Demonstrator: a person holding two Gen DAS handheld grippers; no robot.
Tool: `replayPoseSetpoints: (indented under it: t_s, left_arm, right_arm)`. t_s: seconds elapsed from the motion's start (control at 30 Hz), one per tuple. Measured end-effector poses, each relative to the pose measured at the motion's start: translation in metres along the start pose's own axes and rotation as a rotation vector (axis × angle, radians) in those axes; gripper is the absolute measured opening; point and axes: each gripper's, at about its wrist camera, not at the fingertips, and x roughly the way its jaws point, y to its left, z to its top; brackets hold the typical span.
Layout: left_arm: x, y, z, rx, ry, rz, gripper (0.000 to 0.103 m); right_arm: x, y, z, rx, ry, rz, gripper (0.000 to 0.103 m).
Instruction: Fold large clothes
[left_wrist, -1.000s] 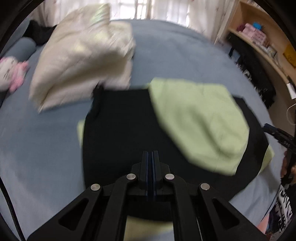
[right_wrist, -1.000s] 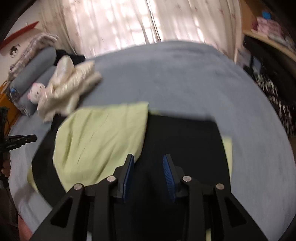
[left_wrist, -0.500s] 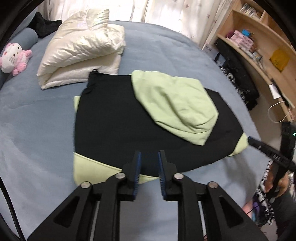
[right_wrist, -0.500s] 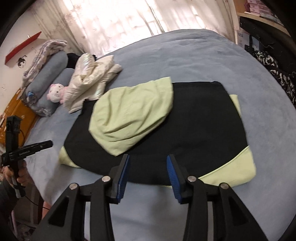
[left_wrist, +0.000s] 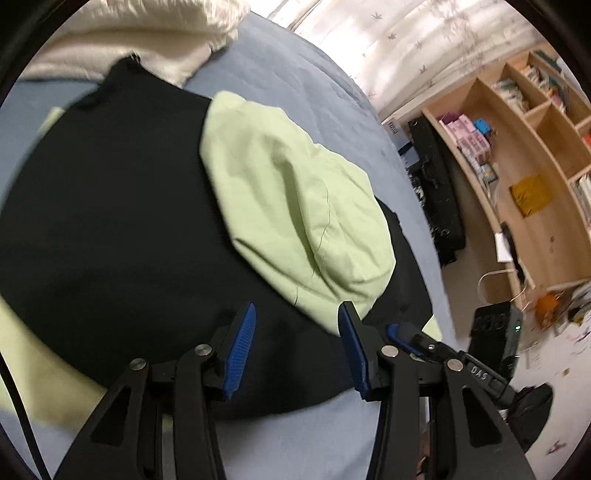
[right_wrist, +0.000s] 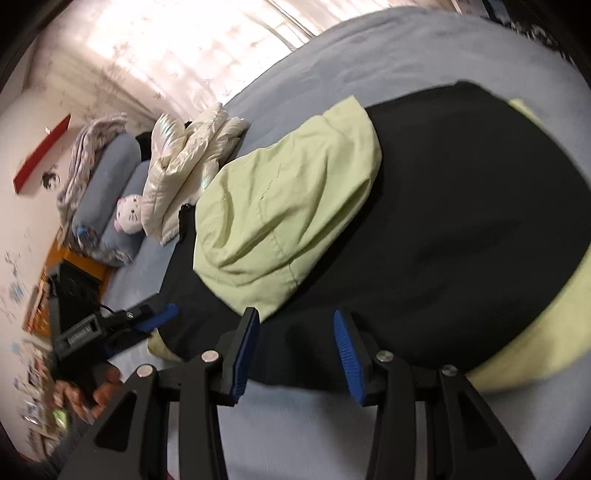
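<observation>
A blue bed (left_wrist: 303, 85) fills the room, with a wooden shelf (left_wrist: 524, 147) off to one side. The black and green jacket (left_wrist: 122, 236) lies flat on it — its green hood (left_wrist: 291, 206) folded on top. The left gripper (left_wrist: 295, 314) has just been opening; the right gripper (right_wrist: 295, 319) is partly open too — nothing sits between either one's jaws. A white puffy coat (right_wrist: 188, 162) rests nearby.

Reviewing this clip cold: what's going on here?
A person is folding a black and light green garment on a blue bed. Its green hood lies on top. The left gripper has just been opening and, like the right gripper, hangs open at the near edge, holding nothing.
</observation>
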Motion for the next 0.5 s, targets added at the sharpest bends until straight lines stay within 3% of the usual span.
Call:
replayPoseSetpoints:
  t_s: [0.2, 0.37, 0.4, 0.47, 0.5]
  left_arm:
    - [0.038, 0.013, 0.007, -0.039, -0.027, -0.049, 0.044]
    - [0.050, 0.013, 0.012, -0.073, -0.093, -0.084, 0.042]
    - [0.051, 0.012, 0.012, -0.079, -0.109, -0.070, 0.031]
    - [0.053, 0.009, 0.011, -0.094, -0.117, -0.001, 0.008]
    - [0.053, 0.008, 0.011, -0.106, -0.112, 0.023, 0.008]
  right_arm:
    - [0.032, -0.017, 0.019, 0.091, -0.008, 0.071, 0.042]
    - [0.043, -0.020, 0.027, 0.113, -0.069, 0.139, 0.042]
    - [0.045, -0.018, 0.027, 0.110, -0.077, 0.138, 0.042]
    - [0.047, -0.014, 0.026, 0.101, -0.090, 0.129, 0.026]
    - [0.048, -0.011, 0.026, 0.103, -0.088, 0.119, 0.018]
